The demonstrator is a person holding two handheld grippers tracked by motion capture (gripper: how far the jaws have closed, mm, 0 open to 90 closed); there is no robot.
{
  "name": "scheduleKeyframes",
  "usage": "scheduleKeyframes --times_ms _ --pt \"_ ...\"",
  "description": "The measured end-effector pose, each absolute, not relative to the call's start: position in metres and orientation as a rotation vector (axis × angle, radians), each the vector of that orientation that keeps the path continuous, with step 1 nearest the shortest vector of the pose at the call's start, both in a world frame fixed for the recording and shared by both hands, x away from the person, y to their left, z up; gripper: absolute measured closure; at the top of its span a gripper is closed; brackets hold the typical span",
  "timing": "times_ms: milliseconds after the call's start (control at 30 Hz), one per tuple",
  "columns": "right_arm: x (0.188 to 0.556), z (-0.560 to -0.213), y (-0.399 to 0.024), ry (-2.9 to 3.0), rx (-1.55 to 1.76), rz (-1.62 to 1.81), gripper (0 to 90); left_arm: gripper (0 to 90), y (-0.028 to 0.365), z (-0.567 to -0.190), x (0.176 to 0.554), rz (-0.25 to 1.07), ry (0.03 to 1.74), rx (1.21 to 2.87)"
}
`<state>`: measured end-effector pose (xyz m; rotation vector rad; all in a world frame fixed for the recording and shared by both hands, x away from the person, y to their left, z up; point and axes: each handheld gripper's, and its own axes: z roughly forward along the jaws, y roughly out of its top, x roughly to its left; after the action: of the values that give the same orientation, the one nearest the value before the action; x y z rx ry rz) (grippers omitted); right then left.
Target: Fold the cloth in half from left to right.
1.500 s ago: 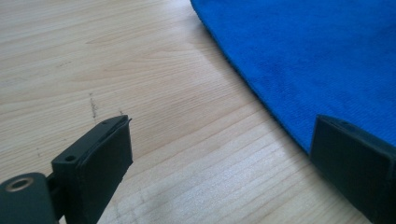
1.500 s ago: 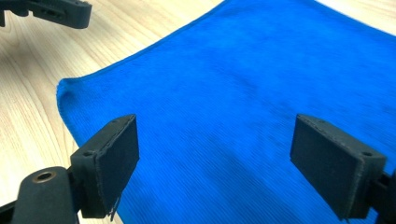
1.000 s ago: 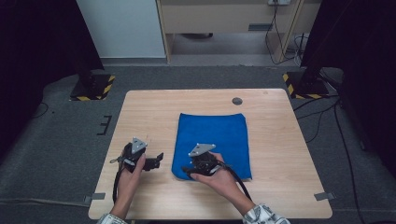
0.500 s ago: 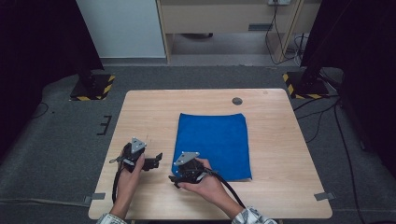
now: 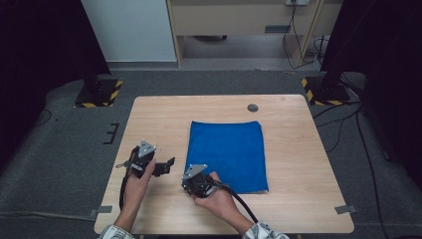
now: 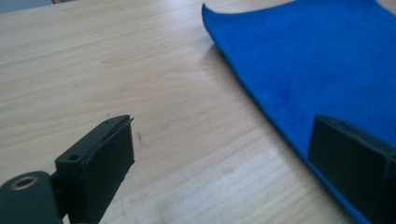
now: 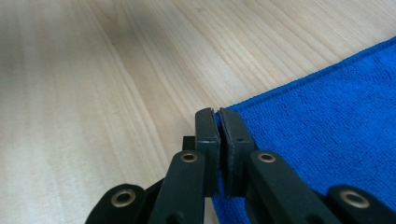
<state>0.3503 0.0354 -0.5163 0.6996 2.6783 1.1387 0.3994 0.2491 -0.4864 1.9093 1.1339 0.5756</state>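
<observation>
Right gripper, lower centre: shifted left off the blue cloth since a second ago, now pinching its near-left corner; lift or fold probably next. Left gripper, lower left: unmoved, spread, empty. Cloth flat mid-table.

Grey carpet floor; black curtains; pale wooden table.

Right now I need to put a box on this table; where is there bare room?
Bare wood lies right of the blue cloth to the table edge, along the far strip near the dark disc, and far-left. The near-left is crowded: left gripper open, right gripper pinching the cloth's corner.
</observation>
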Motion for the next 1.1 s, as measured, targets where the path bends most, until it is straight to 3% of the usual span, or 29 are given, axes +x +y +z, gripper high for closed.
scheduleKeyframes --times_ms 233,667,733,767,1100 --pt "0.338 -0.514 0.039 2.695 0.673 1.195 87.5 11.4 0.245 -0.477 0.439 0.541 1.115 1.892" --pt "0.320 -0.523 0.051 2.687 0.682 1.247 87.3 20.6 0.212 -0.497 0.510 0.482 1.106 2.016" --pt "0.320 -0.523 0.051 2.679 0.700 1.260 87.3 23.6 0.209 -0.499 0.517 0.484 1.111 2.018" --pt "0.319 -0.522 0.049 2.672 0.709 1.268 87.3 30.2 0.208 -0.503 0.521 0.511 1.093 1.980" --pt "0.319 -0.521 0.044 2.664 0.734 1.268 87.1 47.1 0.208 -0.511 0.536 0.466 1.125 2.019"
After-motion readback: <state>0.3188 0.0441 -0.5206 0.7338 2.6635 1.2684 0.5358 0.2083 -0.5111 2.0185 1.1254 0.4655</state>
